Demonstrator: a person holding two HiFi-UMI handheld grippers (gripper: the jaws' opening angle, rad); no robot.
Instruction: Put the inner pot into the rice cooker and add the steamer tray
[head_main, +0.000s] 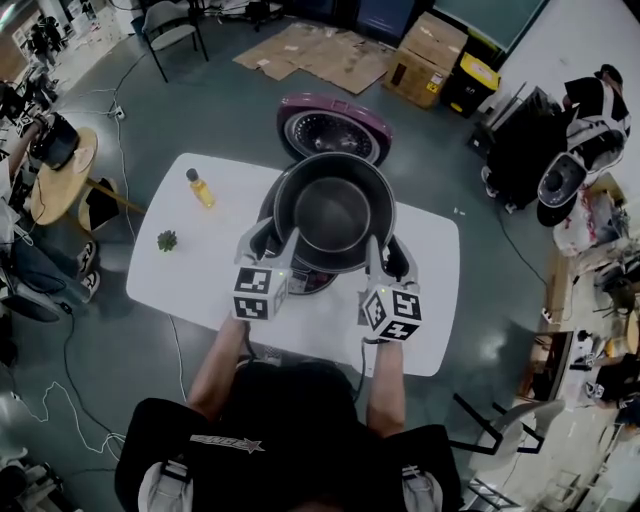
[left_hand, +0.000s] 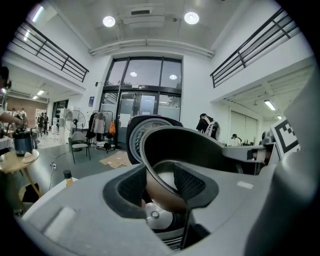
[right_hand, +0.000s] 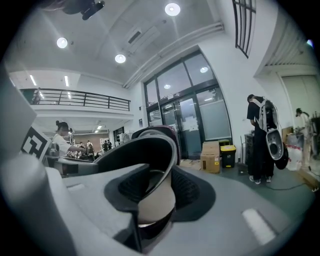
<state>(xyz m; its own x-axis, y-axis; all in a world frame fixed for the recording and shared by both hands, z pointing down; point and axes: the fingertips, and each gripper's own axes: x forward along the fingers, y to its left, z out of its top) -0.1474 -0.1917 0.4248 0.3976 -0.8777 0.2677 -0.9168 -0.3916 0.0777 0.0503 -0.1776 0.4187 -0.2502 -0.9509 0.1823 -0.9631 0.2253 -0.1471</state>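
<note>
Inner pot (head_main: 332, 212) held mouth-up, its axis upright, directly over the rice cooker (head_main: 312, 281) at centre of a white table (head_main: 200, 290). One pot, one cooker, two grippers, one on each side of the pot. The cooker's maroon lid (head_main: 335, 130) stands open behind the pot.

Left gripper (head_main: 265, 238) is clamped on the pot's rim at the person's left; in the left gripper view the rim wall (left_hand: 185, 145) sits between its jaws (left_hand: 161, 182), one pad inside, one outside. Right gripper (head_main: 383, 252) bites the opposite side of the rim the same way, as the right gripper view shows (right_hand: 156, 192).

Both forearms reach fwd, roughly parallel, approx. shoulder-width apart, grippers pointing away from the body and near level, marker cubes facing up.

Also on the table, left of the cooker: one yellow bottle (head_main: 200, 188), upright, and one small green plant (head_main: 167, 240), well apart from the pot.
</note>
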